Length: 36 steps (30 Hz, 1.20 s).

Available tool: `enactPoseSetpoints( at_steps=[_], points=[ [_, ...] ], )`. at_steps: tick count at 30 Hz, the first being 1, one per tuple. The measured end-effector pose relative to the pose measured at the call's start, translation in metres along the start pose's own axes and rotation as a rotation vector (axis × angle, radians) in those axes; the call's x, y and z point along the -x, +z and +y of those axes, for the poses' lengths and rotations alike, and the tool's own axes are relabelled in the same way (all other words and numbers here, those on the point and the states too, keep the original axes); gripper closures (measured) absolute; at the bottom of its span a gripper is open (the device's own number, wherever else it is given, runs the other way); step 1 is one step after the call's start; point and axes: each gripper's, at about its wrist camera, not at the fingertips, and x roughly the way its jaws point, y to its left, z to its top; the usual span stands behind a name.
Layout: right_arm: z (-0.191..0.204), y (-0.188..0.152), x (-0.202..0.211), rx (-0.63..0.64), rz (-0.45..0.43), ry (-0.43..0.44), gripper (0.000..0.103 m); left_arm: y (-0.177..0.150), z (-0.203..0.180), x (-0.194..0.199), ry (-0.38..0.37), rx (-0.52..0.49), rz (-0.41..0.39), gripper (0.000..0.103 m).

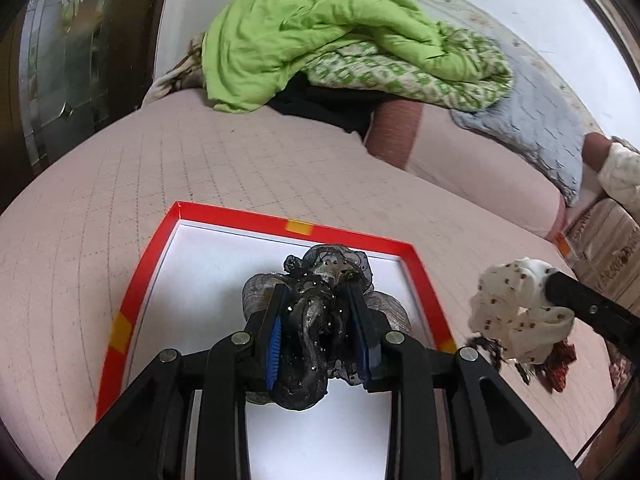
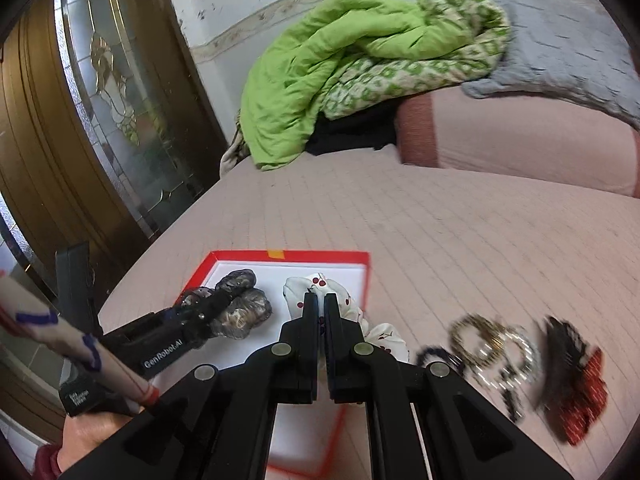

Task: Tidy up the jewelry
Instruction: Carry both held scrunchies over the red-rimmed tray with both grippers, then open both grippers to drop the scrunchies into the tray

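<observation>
Left gripper (image 1: 318, 322) pinches a black-and-silver scrunchie (image 1: 316, 308) over the white floor of the red-rimmed tray (image 1: 240, 216) on the bed (image 1: 120, 168). Right gripper (image 2: 319, 308) is pressed together on a white cherry-print scrunchie (image 2: 344, 312) at the tray's right rim. Only the right wrist view shows the loose pile right of the tray: beaded bracelets (image 2: 492, 344) and a red-and-black hair piece (image 2: 576, 384), both motion-blurred. Green blanket (image 1: 304, 36) lies beyond the tray.

One red-rimmed box (image 2: 362, 258) sits on the bed. I count two scrunchies: one dark sheer scrunchie (image 1: 320, 320) and one white cherry-print scrunchie (image 2: 316, 292). Beside the box lie two bracelets (image 2: 496, 346), blurred, and one red-and-black hair piece (image 2: 576, 384).
</observation>
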Motion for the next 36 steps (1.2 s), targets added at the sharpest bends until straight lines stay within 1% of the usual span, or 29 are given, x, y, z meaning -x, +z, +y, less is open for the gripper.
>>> enactPoseSetpoints(
  at_steps=[6, 12, 15, 20, 23, 28, 34, 36],
  points=[
    [0.015, 0.02, -0.053, 0.018, 0.046, 0.0, 0.099, 0.019, 0.033, -0.025, 0.028, 0.06, 0.032, 0.075],
    [0.026, 0.033, -0.105, 0.034, 0.089, -0.011, 0.099, 0.023, 0.051, -0.041, 0.045, 0.105, 0.065, 0.075],
    [0.033, 0.033, -0.127, 0.05, 0.11, -0.021, 0.099, 0.023, 0.056, -0.046, 0.046, 0.118, 0.081, 0.075],
    [0.036, 0.026, -0.151, 0.049, 0.151, -0.029, 0.099, 0.024, 0.059, -0.049, 0.048, 0.136, 0.091, 0.074],
    [0.034, 0.021, -0.16, 0.037, 0.185, -0.02, 0.098, 0.023, 0.062, -0.049, 0.058, 0.146, 0.093, 0.073],
    [0.033, 0.015, -0.163, 0.018, 0.207, 0.006, 0.098, 0.022, 0.065, -0.048, 0.07, 0.152, 0.092, 0.072],
    [0.04, 0.016, -0.153, 0.037, 0.196, 0.03, 0.094, 0.021, 0.062, -0.048, 0.086, 0.151, 0.091, 0.062],
    [0.042, 0.018, -0.15, 0.038, 0.191, 0.038, 0.092, 0.021, 0.061, -0.048, 0.093, 0.153, 0.086, 0.059]
  ],
)
